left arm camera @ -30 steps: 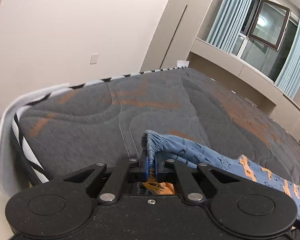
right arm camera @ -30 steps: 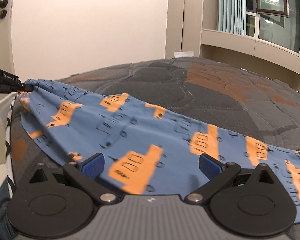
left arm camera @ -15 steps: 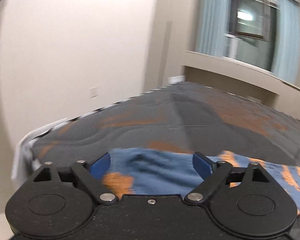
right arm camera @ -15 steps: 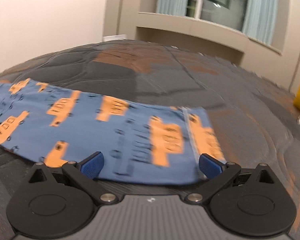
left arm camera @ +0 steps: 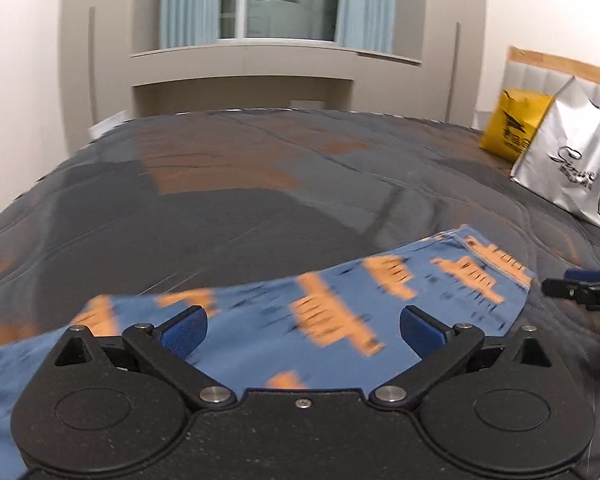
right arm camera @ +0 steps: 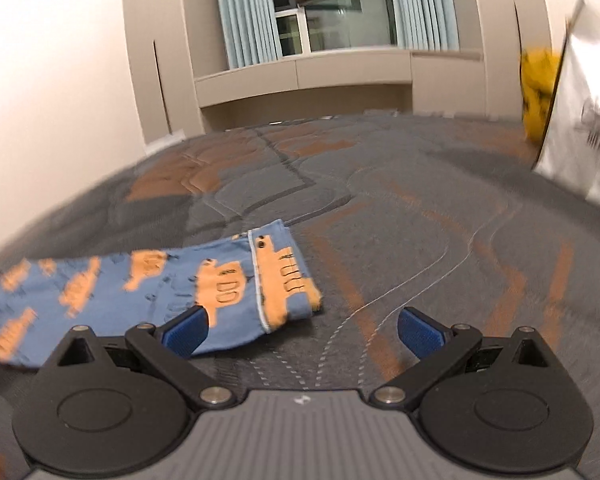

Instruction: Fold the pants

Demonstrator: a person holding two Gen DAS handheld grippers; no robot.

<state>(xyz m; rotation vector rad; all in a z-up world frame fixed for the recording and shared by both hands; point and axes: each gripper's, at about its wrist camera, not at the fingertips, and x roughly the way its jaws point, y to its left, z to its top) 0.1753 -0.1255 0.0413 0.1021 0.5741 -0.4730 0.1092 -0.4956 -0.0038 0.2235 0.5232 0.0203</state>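
The blue pants [left arm camera: 340, 312] with orange vehicle prints lie flat in a long strip on the grey and orange quilted mattress [left arm camera: 260, 184]. My left gripper [left arm camera: 302, 326] is open and empty, just above the middle of the pants. My right gripper [right arm camera: 300, 330] is open and empty, at the cuff end of the pants [right arm camera: 220, 280]; its left finger sits over the fabric, its right finger over bare mattress [right arm camera: 440, 240]. The right gripper's tip shows at the right edge of the left wrist view [left arm camera: 580, 286].
A yellow bag [left arm camera: 512, 124] and a white shopping bag [left arm camera: 568, 160] stand at the far right by the headboard. A window with blue curtains [right arm camera: 340, 4] and a beige ledge lie beyond the bed. White walls flank the left side.
My left gripper let go of the bunched pants end and opened. Both grippers swung to the right along the bed; the pants now lie flat, and the right gripper is at the cuff end.
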